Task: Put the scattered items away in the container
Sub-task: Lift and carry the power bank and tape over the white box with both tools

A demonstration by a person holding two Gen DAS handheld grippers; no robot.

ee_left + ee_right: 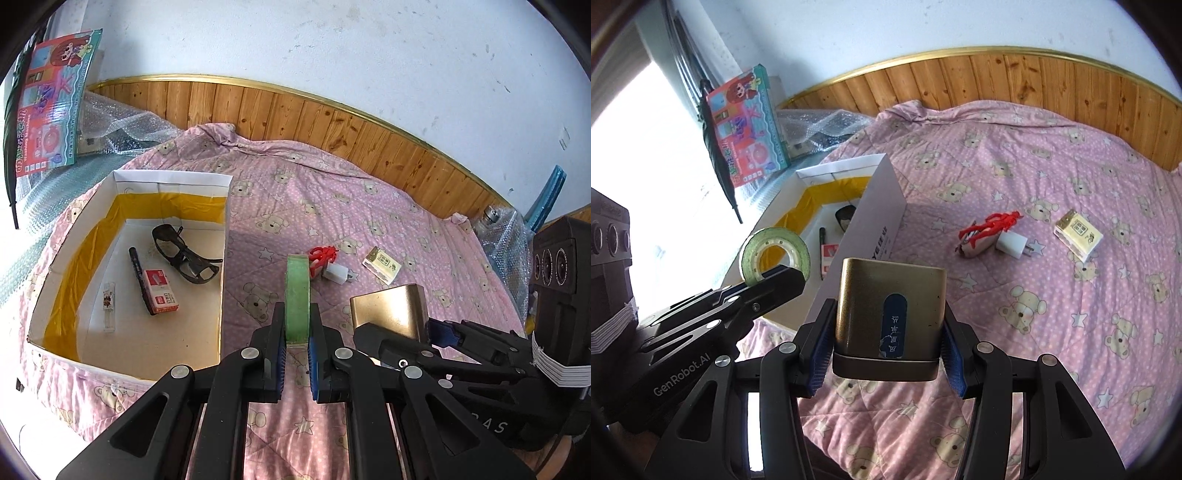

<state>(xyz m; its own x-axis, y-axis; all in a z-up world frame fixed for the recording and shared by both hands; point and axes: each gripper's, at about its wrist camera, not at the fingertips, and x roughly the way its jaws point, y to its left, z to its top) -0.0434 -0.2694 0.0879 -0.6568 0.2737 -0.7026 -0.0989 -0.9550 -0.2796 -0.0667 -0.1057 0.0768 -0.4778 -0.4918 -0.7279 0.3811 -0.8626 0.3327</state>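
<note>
Wall: white plaster [332,48], scuffed with small dark marks.
Panelling: knotty wood boards [1015,77] along the wall's foot, capped by a gold trim [229,79].
Bed cover: pink quilt [1052,177] with white dots, stars and bears, rumpled by the panelling.
Window: bright, overexposed glare [646,155] at the left.
Beside the bed: bubble wrap [122,125]; a colourful toy box [750,125] stands upright near the wall.

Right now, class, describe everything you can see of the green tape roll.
The green tape roll is a thin ring of pale green tape wound on a whitish, translucent-looking core with an open centre. It stands upright on edge, clamped at its lower rim in the left gripper, held above the pink bedcover beside the white box. Nothing else touches it.
</note>
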